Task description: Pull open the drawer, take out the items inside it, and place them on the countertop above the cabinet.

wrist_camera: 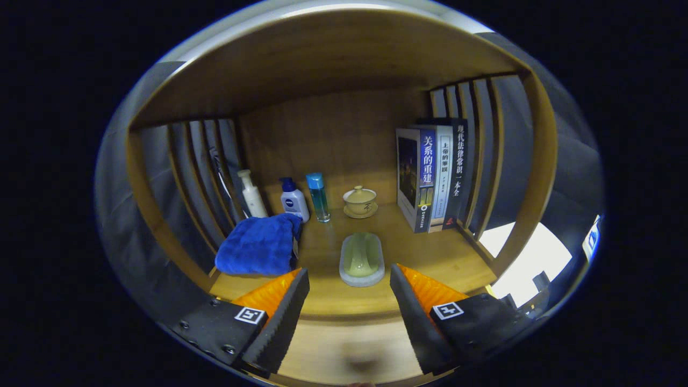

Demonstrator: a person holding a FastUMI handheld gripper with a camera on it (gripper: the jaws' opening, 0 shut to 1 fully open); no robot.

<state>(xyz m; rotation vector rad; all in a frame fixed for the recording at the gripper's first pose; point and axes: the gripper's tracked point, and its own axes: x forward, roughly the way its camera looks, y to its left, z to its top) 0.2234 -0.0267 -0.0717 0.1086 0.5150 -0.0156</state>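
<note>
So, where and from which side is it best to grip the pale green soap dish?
Probably across its long sides, near the middle. The soap dish lies flat on the wooden shelf, lengthwise ahead of the open claw, so straight in from the front, fingers passing either side, looks best.

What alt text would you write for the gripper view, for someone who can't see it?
The gripper hangs open, holding nothing, in front of a wooden shelf, with a pale green oval soap dish just ahead of it. Further back sit a folded blue cloth, three bottles, a beige lidded teacup and upright books.
</note>
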